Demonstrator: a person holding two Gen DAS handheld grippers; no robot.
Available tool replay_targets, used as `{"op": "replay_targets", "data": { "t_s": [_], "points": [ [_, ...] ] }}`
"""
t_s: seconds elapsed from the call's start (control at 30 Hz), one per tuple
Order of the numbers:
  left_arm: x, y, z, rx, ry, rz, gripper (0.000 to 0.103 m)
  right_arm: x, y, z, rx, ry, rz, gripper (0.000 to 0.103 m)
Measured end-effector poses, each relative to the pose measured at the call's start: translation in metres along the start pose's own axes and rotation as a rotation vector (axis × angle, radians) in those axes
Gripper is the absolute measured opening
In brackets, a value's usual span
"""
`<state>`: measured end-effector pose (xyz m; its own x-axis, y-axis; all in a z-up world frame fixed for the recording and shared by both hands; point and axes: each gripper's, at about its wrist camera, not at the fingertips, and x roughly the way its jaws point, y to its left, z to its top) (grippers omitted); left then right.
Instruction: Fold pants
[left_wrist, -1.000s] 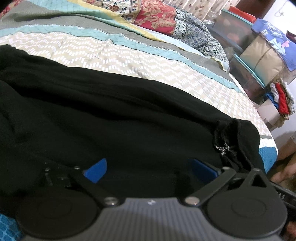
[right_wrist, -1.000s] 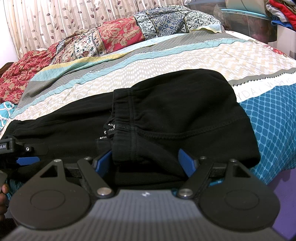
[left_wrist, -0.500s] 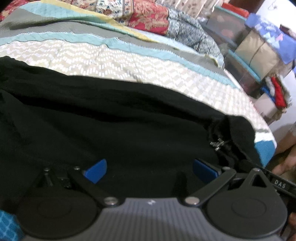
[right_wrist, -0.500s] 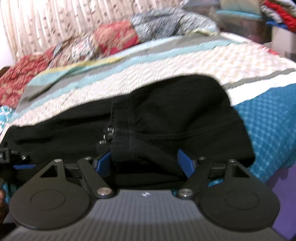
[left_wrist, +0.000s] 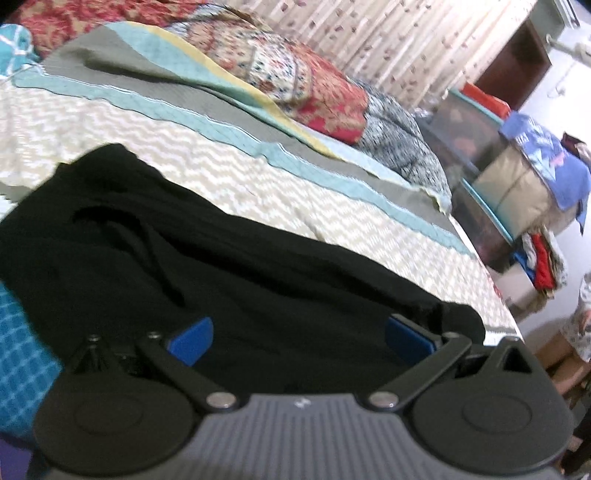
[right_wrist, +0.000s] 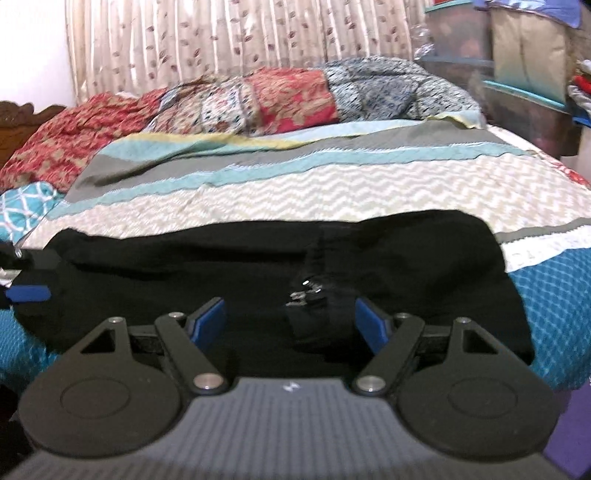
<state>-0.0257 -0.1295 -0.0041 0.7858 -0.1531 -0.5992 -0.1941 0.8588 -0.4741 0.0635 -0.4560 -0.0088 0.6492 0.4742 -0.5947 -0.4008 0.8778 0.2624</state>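
Black pants (left_wrist: 229, 273) lie stretched sideways across the near part of the bed. In the right wrist view the pants (right_wrist: 424, 266) show a bunched waistband with a metal-tipped drawstring (right_wrist: 306, 291). My left gripper (left_wrist: 299, 338) hovers over the near edge of the cloth, its blue pads (left_wrist: 190, 338) wide apart and open, pressing nothing. My right gripper (right_wrist: 290, 323) is open too, just in front of the waistband, which lies beyond the fingertips. One blue pad of the left gripper (right_wrist: 27, 293) shows at the left edge of the right wrist view.
The bedspread (right_wrist: 332, 188) has chevron, teal and grey stripes, with blue patterned fabric (right_wrist: 546, 295) at the near edge. Patchwork pillows (right_wrist: 280, 99) lie along a curtain (right_wrist: 221, 37). Storage bins and stacked clothes (left_wrist: 517, 177) stand right of the bed. Part of a person (left_wrist: 585, 317) shows there.
Both grippers rose and drew back from the pants, so more bed and curtain show. The waistband fold that sat between the right fingers now lies beyond them. Both stay open.
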Motion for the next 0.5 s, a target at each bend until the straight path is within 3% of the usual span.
{"op": "replay_targets", "data": {
  "t_s": [0.5],
  "points": [
    [-0.069, 0.047, 0.019, -0.095, -0.183, 0.099, 0.103, 0.006, 0.028, -0.001, -0.037, 0.033, 0.039, 0.078]
  ]
}}
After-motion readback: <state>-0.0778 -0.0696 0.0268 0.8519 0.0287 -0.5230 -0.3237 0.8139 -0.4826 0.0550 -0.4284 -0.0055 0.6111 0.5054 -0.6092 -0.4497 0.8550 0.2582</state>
